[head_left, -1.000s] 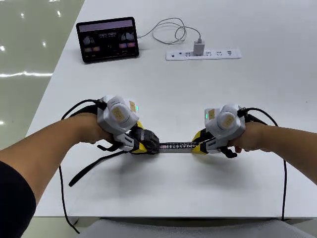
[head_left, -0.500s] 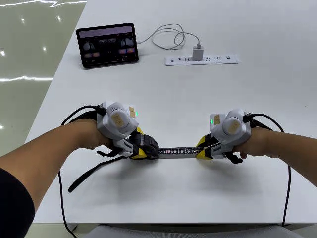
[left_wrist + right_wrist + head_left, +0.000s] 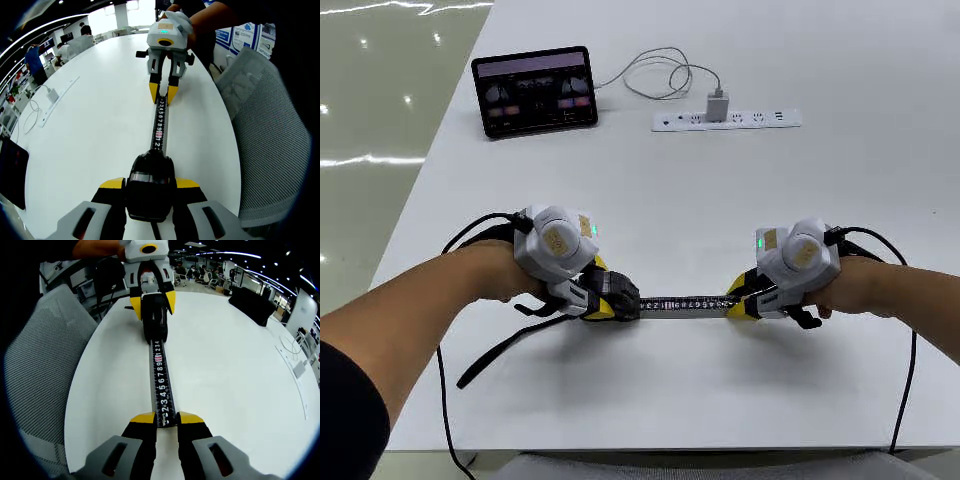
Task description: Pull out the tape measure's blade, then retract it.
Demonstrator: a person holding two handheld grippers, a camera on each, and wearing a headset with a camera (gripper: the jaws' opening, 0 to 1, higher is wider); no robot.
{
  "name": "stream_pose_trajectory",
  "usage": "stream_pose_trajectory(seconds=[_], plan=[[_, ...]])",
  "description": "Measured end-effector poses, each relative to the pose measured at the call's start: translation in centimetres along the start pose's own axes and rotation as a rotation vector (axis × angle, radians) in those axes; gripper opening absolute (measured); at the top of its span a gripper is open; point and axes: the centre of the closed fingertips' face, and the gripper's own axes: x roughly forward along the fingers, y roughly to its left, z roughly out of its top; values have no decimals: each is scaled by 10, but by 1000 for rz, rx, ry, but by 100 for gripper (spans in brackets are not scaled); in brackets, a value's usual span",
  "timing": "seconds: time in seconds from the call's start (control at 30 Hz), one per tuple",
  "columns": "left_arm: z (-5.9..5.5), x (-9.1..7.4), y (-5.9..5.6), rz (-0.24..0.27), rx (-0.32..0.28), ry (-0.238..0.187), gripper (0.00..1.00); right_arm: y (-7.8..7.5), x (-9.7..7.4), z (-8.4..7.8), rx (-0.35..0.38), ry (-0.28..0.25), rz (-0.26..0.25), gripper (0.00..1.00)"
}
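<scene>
- Gripping the black tape measure case (image 3: 150, 187) from both sides, the left gripper (image 3: 603, 300) has its yellow-tipped jaws closed on it. The case sits right between those jaws and rests on the white table (image 3: 720, 200).
- A hand (image 3: 505, 270) wraps the left gripper's grey body from behind, and a black cable (image 3: 505, 345) trails back from it toward the table's near edge.
- The blade (image 3: 685, 301) runs straight out of the case's mouth, ahead of the left gripper's jaws, and lies low along the tabletop. Its printed numbers face up, with a red mark partway along.
- The right gripper (image 3: 735, 303) faces the left one along the blade. Its yellow-tipped jaws are closed on the blade's free end, which lies between them, one jaw at each edge.
- The two grippers stand well apart, joined by the drawn-out blade.
- Far beyond the left gripper, a tablet (image 3: 535, 90) stands with its screen lit.
- Farther across the table, beyond the span between the grippers, a white cable (image 3: 655, 75) loops to a charger (image 3: 718, 104) plugged into a power strip (image 3: 745, 118).
- In the left gripper view, a grey mesh chair (image 3: 265, 130) stands to the right of the jaws, beside the table's edge.
</scene>
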Motion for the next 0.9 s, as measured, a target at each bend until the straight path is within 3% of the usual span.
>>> stream_pose_trajectory(seconds=[0.9], plan=[[0, 0, 0, 3, -7, -4, 31, 0, -11, -11, 12, 6, -11, 11]])
